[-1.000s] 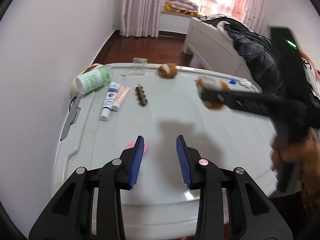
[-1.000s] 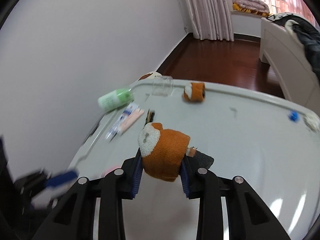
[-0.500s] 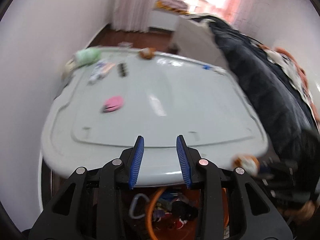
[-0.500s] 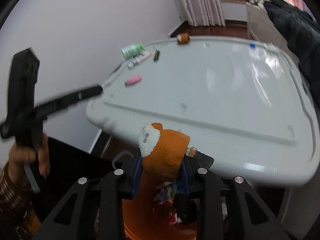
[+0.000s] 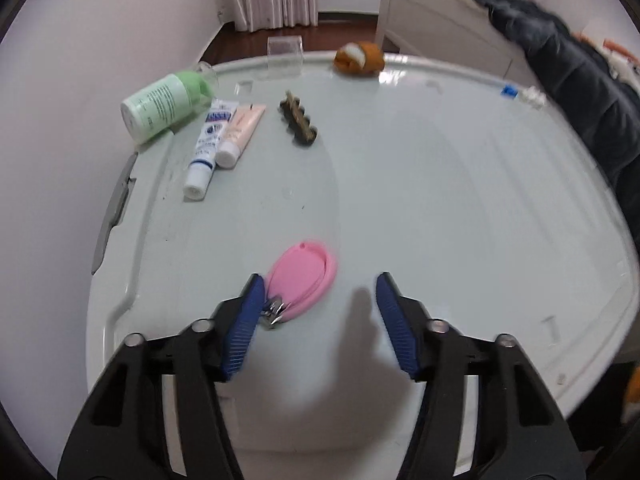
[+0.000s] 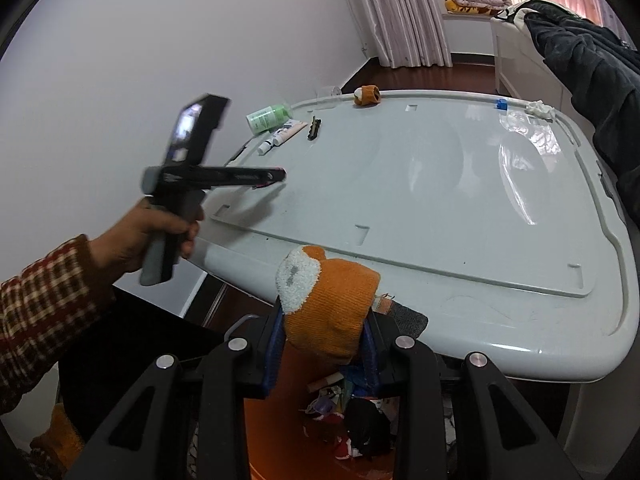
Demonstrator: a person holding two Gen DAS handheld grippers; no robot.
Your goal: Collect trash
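Left tongs [image 5: 320,304] back over the counter [image 5: 440,200] after hanging past its near edge half a second ago. Jaws apart and closing; pink nail clipper [image 5: 300,284] lies between them, against the left pad. Right tongs [image 6: 320,344], unmoved, clamp the orange sock [image 6: 328,304] above the orange bin [image 6: 280,432].

The bench [image 5: 440,200] is pale grey-white, carrying a pink nail clipper [image 5: 302,280], a mint-green bottle [image 5: 168,104] and a white-and-blue tube [image 5: 208,148]. The sock [image 6: 332,304] is orange with a fuzzy white toe. The sleeve [image 6: 44,300] is checked red and cream.
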